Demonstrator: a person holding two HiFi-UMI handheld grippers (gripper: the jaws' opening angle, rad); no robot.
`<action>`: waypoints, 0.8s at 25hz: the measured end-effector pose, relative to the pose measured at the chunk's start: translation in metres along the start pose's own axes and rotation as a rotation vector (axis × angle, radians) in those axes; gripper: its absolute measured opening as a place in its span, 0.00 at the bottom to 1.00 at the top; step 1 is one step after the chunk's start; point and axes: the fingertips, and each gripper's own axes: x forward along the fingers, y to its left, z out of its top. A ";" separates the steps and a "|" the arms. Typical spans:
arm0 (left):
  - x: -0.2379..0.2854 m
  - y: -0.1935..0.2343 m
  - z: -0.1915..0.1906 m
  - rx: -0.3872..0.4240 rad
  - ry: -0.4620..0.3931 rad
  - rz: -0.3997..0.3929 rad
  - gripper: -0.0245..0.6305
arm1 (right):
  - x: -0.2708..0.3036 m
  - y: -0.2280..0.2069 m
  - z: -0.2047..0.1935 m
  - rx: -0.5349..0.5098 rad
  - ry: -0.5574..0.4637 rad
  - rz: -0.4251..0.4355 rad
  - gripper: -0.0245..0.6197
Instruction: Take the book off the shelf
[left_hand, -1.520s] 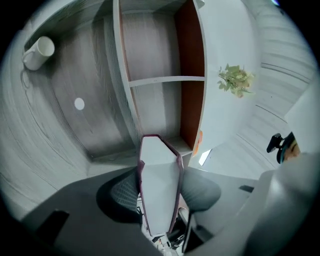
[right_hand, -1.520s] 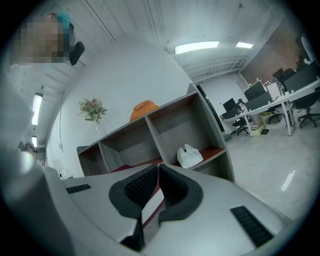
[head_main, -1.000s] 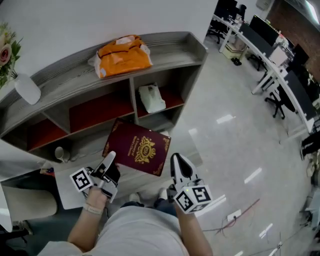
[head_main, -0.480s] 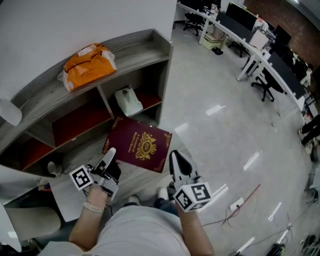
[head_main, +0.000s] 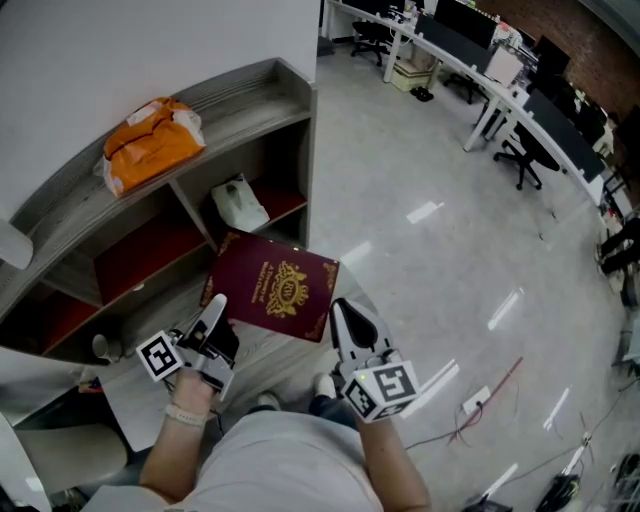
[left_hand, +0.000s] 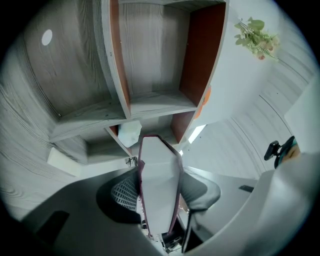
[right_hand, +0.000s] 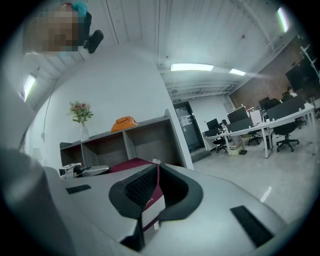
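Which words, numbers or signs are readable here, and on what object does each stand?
No text can be read.
Gold lettering around the emblem on the book: too small to read.
On the marker cubes: black-and-white squares, no words.
On the orange bag: no print visible.

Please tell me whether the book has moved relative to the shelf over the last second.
Yes. In the head view the book has shifted rightward along the shelf; its right corner now sticks out past the shelf's right end.

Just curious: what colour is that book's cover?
Dark red with a gold emblem; the head view shows the book best.
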 end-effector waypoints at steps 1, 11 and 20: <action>0.000 0.000 -0.001 -0.001 0.000 0.002 0.38 | 0.000 0.000 0.000 -0.002 0.001 0.001 0.08; -0.002 0.000 -0.003 -0.010 -0.004 0.001 0.38 | 0.000 -0.004 0.000 0.010 0.001 -0.005 0.08; -0.005 0.002 -0.004 -0.016 0.002 0.002 0.38 | 0.002 -0.005 0.000 0.017 -0.003 -0.011 0.07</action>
